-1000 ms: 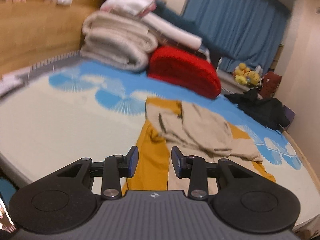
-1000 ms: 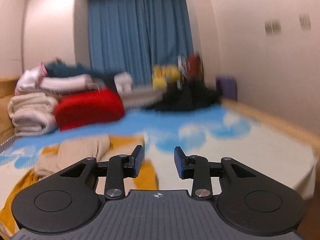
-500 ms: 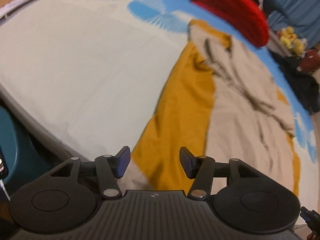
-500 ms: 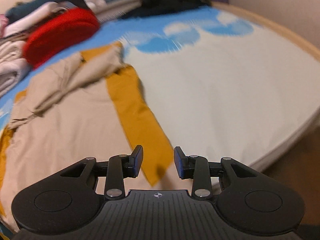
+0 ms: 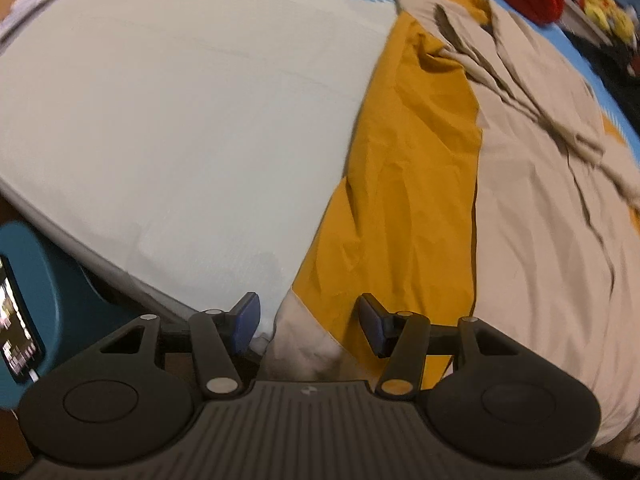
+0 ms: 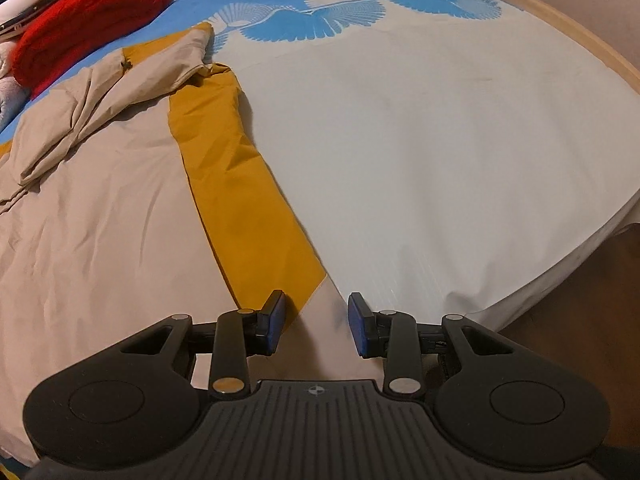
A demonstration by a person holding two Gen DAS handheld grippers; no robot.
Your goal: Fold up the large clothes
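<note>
A big beige-and-mustard garment (image 5: pixel 532 208) lies spread flat across the bed (image 5: pixel 180 112), its hem at the near edge of the mattress. The left hand-held gripper (image 5: pixel 308 322) hangs over the garment's near left corner, jaws apart after widening and then easing in a little; the corner lies between them, with no pad pressing it. The right hand-held gripper (image 6: pixel 316 322) sits over the opposite near corner, jaws narrowly apart and holding nothing. Either side of the garment the pale sheet is bare, with plenty of room. A red cushion (image 6: pixel 88 16) sits well beyond, by the blue patterned stretch of sheet.
</note>
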